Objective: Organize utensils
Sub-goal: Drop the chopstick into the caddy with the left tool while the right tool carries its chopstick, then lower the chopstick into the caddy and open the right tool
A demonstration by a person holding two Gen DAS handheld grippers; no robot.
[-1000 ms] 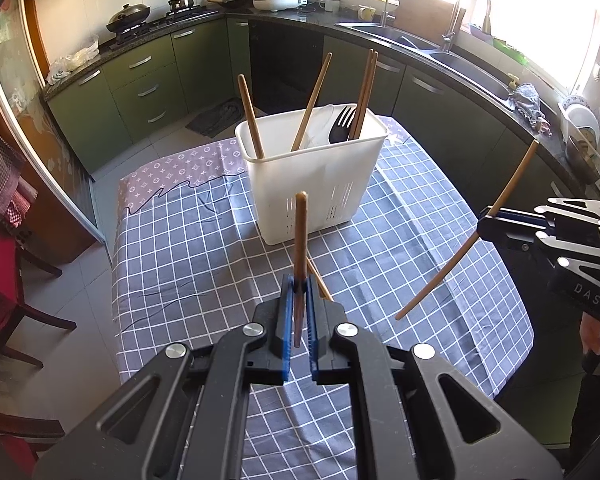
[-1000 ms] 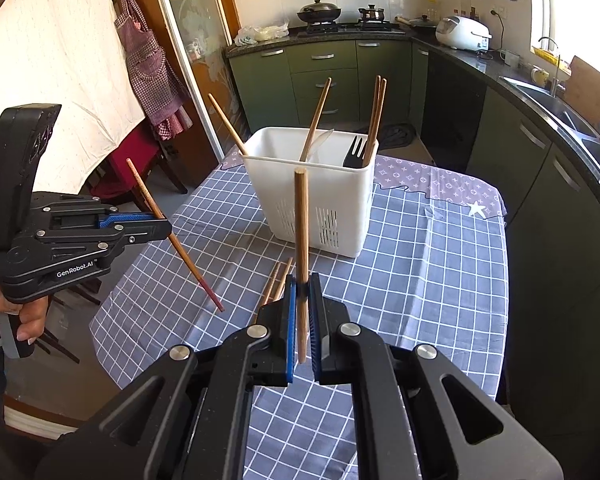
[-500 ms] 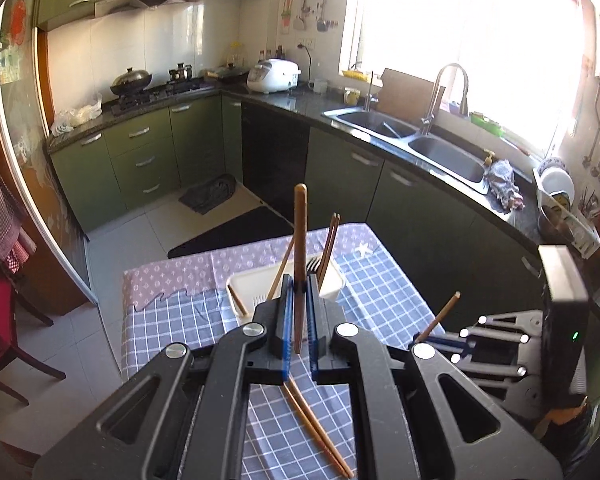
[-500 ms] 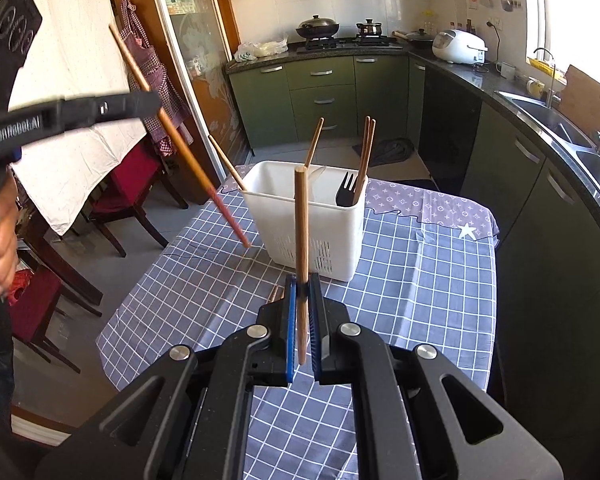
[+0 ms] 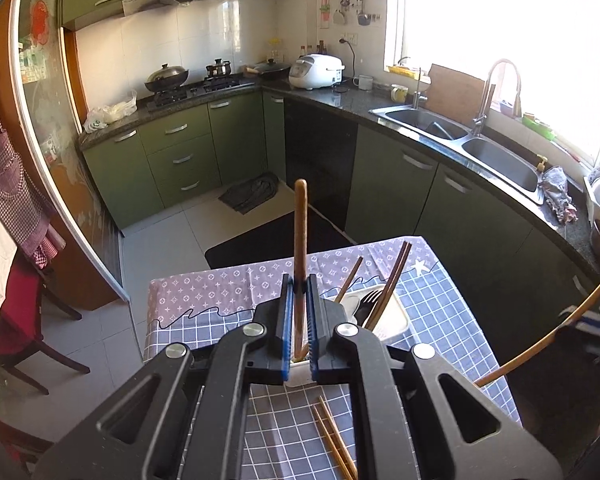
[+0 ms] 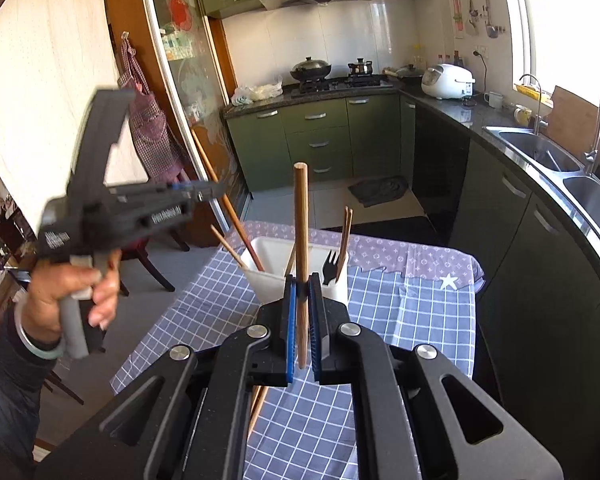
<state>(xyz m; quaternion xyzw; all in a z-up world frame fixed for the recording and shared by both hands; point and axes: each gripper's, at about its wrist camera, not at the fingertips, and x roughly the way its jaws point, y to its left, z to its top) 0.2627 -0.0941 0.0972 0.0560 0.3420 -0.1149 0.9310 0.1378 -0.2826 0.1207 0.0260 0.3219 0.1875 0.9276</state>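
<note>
My left gripper (image 5: pixel 299 284) is shut on a wooden chopstick (image 5: pixel 300 232) that stands upright between the blue pads. Behind it, partly hidden, the white utensil holder (image 5: pixel 394 320) holds a black fork (image 5: pixel 370 304) and several chopsticks. Two loose chopsticks (image 5: pixel 332 436) lie on the cloth just below. My right gripper (image 6: pixel 303 284) is shut on another upright chopstick (image 6: pixel 301 220), short of the holder (image 6: pixel 268 280). In the right wrist view the left gripper (image 6: pixel 216 189), held by a hand (image 6: pixel 68 296), carries its slanted chopstick (image 6: pixel 236 220) with the lower tip at the holder's left end.
The table wears a blue checked cloth (image 6: pixel 400 320). Dark red chairs (image 5: pixel 16 320) stand along its left side. Green cabinets, a stove with pots (image 5: pixel 168 76) and a double sink (image 5: pixel 496 156) line the far walls. An apron (image 6: pixel 148 120) hangs by the glass door.
Both grippers have risen with their chopsticks still clamped. The left one has swung over the holder, and its chopstick's lower tip now dips at the holder's left end.
</note>
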